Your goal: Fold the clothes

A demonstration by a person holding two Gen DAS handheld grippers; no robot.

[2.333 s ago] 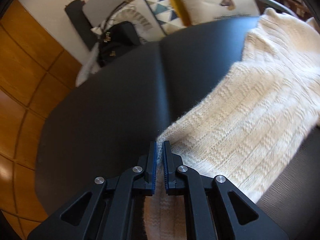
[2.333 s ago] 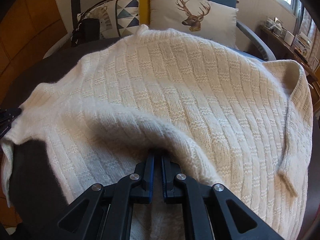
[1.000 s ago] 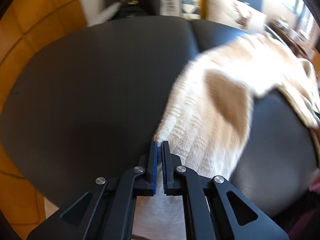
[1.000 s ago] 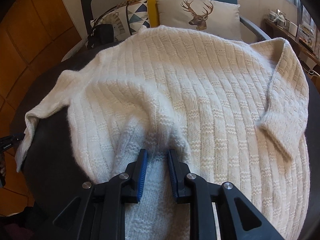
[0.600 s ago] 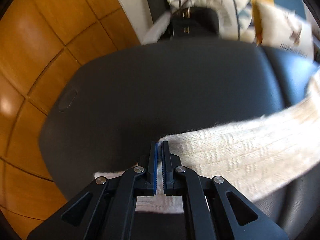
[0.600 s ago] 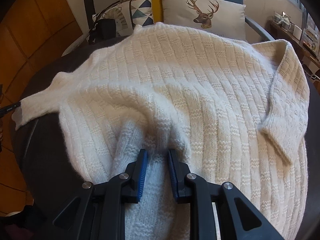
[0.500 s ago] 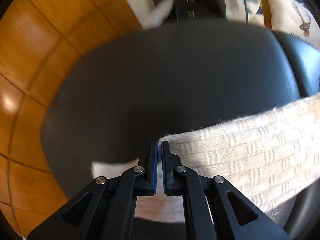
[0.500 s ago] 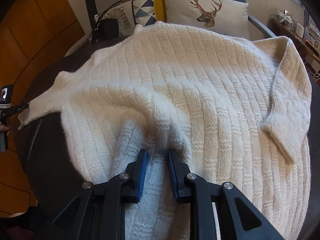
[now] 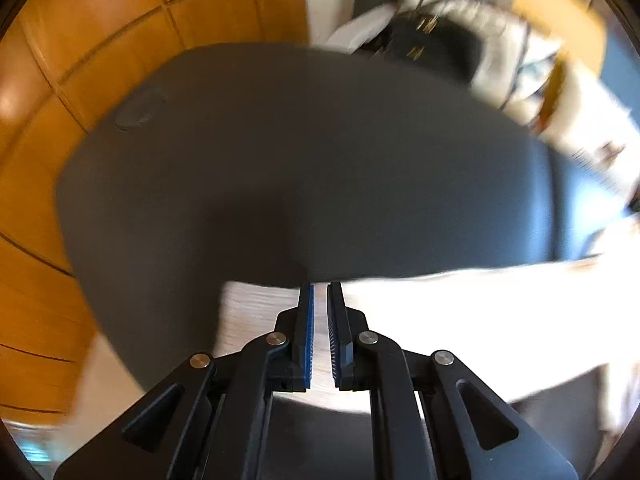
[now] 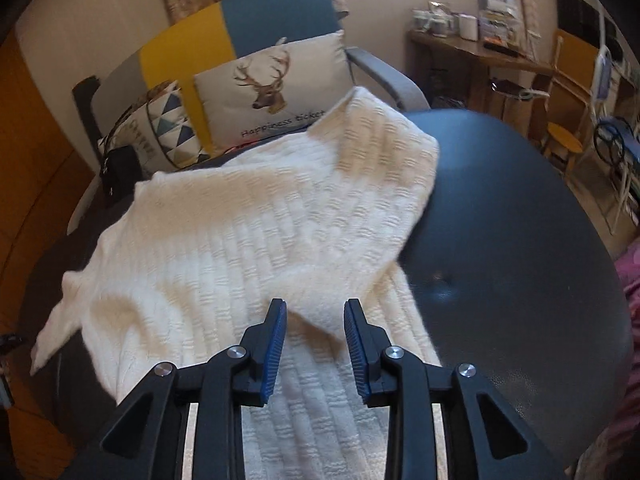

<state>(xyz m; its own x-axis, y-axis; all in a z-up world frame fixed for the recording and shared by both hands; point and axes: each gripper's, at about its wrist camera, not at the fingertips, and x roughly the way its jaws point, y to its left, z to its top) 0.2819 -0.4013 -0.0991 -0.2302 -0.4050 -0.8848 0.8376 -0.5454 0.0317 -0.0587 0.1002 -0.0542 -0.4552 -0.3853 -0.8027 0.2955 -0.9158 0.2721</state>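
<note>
My right gripper [image 10: 315, 310], jaws just widened, holds nothing above the ribbed cream sweater [image 10: 256, 232] on the smooth dark table [image 10: 520, 240]; my left gripper [image 9: 321, 294], jaws just parting slightly, straddles its blurred sleeve

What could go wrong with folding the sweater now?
1. The right tool has just been opening, with the sweater loose between its pads, so the fold it made might slump.
2. The left tool has been opening slightly; that view is blurred, so its hold on the sleeve is unclear, and the sleeve may slip out.
</note>
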